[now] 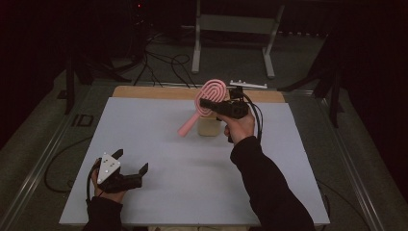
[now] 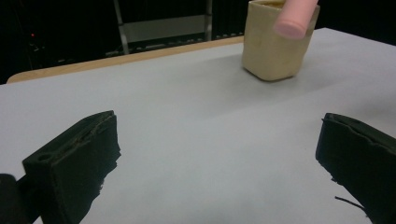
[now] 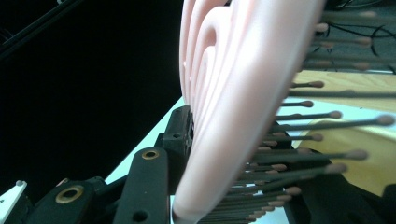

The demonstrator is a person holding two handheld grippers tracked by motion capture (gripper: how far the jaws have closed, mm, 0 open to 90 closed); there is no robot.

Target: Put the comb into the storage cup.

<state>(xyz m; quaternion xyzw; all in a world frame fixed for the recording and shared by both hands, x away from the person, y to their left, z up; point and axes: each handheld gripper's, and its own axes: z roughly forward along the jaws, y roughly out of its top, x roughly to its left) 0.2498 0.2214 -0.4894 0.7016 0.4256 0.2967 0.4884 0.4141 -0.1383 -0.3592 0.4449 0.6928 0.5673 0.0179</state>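
Right gripper clamps pink plastic oval hairbrush by its head, above beige square cup; left gripper jaws spread wide, holding nothing, over white table.

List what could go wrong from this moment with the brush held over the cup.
The right gripper clamps the pink hairbrush by its head, so the long handle could pivot or slip. The handle hangs tilted above the beige cup; lowering it off-centre might tip the cup, which the open left gripper is too far away to steady.
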